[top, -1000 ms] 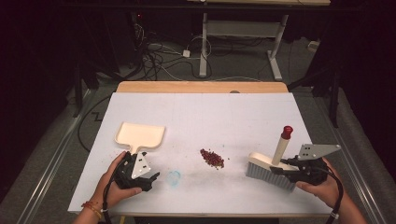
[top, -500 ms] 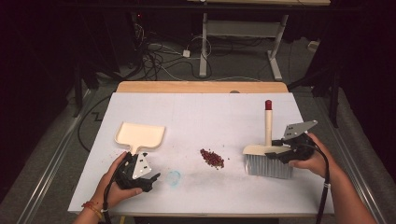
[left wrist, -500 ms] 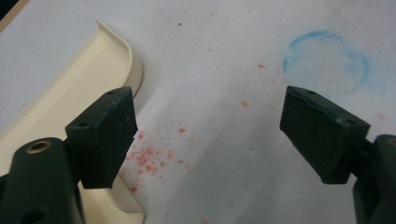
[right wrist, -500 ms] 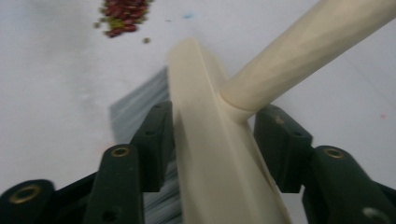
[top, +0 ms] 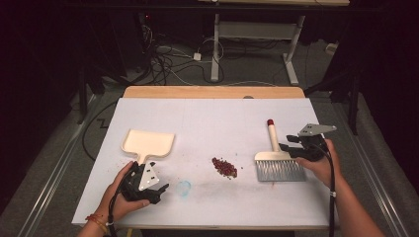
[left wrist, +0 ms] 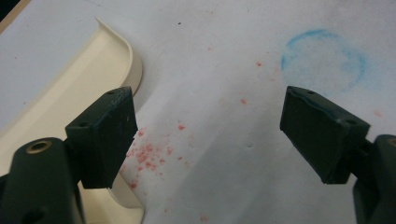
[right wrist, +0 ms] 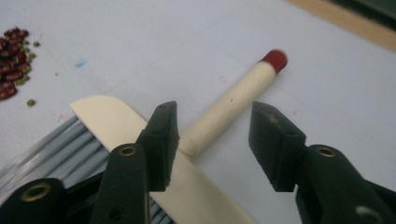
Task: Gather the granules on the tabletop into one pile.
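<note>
Right gripper: its jaws are standing apart with nothing pressed between them, having just been closing a little; in the right gripper view the brush handle is lying between and just beyond the pads, untouched.
Left gripper: it is resting low on the table near the front edge, jaws gaping wide and holding nothing; in the left gripper view bare tabletop is showing between the pads.
Brush: it is lying flat on the table just beside the right gripper, grey bristles pointing toward the person, the cream handle with its red tip pointing away.
Beans: a small heap of dark red ones is sitting near the middle, between brush and dustpan.
Dustpan: cream, lying flat just ahead of the left gripper; its tray is holding nothing visible.
Table: a white sheet is covering it, with a faint blue ring and reddish specks near the left gripper; a wooden strip is showing along the far edge.
Room: it is lying dark, with cables on the floor and a desk frame behind.
</note>
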